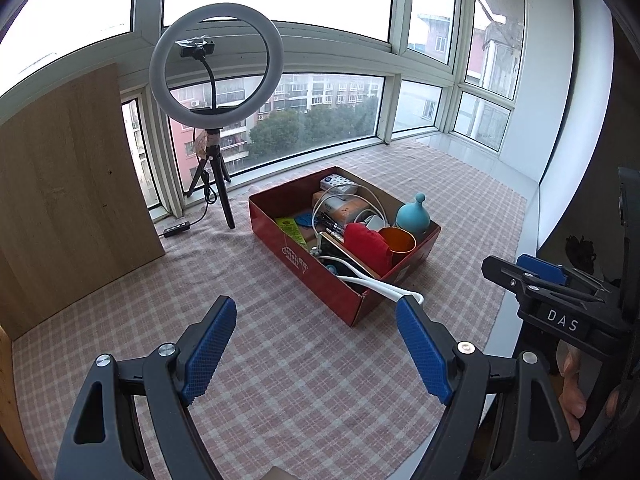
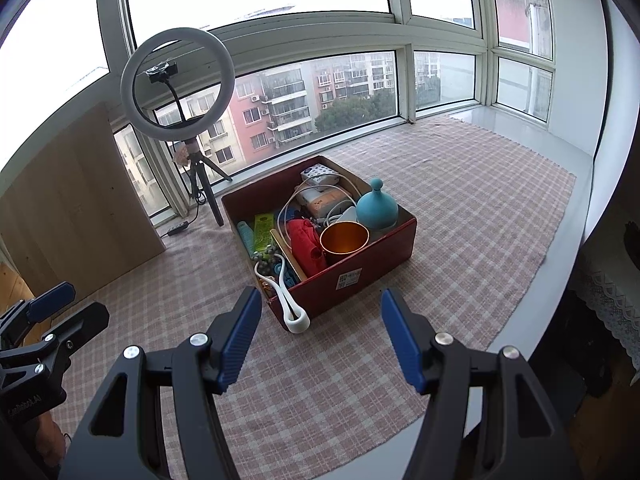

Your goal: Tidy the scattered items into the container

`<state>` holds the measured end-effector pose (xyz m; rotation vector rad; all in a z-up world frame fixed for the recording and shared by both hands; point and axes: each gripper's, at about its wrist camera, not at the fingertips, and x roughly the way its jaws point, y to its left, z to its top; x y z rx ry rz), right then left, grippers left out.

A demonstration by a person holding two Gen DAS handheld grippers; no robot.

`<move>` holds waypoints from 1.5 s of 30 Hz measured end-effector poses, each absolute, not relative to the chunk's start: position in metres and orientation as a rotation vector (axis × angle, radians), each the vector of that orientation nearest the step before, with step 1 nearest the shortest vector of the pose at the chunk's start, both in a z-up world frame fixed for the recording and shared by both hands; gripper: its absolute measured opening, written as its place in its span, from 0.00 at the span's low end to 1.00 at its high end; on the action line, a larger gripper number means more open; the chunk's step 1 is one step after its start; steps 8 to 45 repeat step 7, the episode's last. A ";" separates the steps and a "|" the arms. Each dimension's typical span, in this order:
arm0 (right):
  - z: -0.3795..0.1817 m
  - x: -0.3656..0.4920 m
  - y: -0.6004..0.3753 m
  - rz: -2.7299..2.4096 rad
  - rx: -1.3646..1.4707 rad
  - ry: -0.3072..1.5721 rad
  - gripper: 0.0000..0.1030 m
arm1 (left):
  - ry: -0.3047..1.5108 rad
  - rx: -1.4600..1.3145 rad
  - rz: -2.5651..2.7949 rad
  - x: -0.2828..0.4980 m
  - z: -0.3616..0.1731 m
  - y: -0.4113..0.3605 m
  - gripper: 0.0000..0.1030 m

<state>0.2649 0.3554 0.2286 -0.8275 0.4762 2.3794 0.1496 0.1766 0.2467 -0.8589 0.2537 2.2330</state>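
A red cardboard box [image 1: 280, 236] [image 2: 372, 256] stands on the checked cloth, full of items: a teal bulb-shaped bottle [image 1: 414, 214] [image 2: 376, 206], an orange cup [image 1: 397, 241] [image 2: 344, 238], a red cloth [image 1: 366, 246] [image 2: 306, 246], white cables and small packets. A white looped cable [image 1: 392, 290] [image 2: 294, 316] hangs over the box's near corner. My left gripper [image 1: 316, 320] is open and empty, hovering above the cloth in front of the box. My right gripper [image 2: 320, 320] is open and empty too, just short of the box's near wall.
A ring light on a tripod [image 1: 216, 68] [image 2: 178, 88] stands by the window behind the box, its cord trailing on the cloth. A wooden board [image 1: 68, 184] [image 2: 80, 200] leans at the left. The cloth [image 1: 280, 380] ends at a white sill edge on the right.
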 end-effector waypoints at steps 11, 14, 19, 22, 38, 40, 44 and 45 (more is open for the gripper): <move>0.227 0.264 0.356 2.377 -0.836 0.484 0.60 | 0.255 -0.867 2.221 0.148 0.246 0.178 0.78; 0.227 0.264 0.356 2.377 -0.836 0.484 0.60 | 0.255 -0.867 2.221 0.148 0.246 0.178 0.78; 0.227 0.264 0.356 2.377 -0.836 0.484 0.60 | 0.255 -0.867 2.221 0.148 0.246 0.178 0.78; 0.227 0.264 0.356 2.377 -0.836 0.484 0.60 | 0.255 -0.867 2.221 0.148 0.246 0.178 0.78; 0.227 0.264 0.356 2.377 -0.836 0.484 0.60 | 0.255 -0.867 2.221 0.148 0.246 0.178 0.78; 0.227 0.264 0.356 2.377 -0.836 0.484 0.60 | 0.255 -0.867 2.221 0.148 0.246 0.178 0.78; 0.227 0.264 0.356 2.377 -0.836 0.484 0.60 | 0.255 -0.867 2.221 0.148 0.246 0.178 0.78; 0.227 0.264 0.356 2.377 -0.836 0.484 0.60 | 0.255 -0.867 2.221 0.148 0.246 0.178 0.78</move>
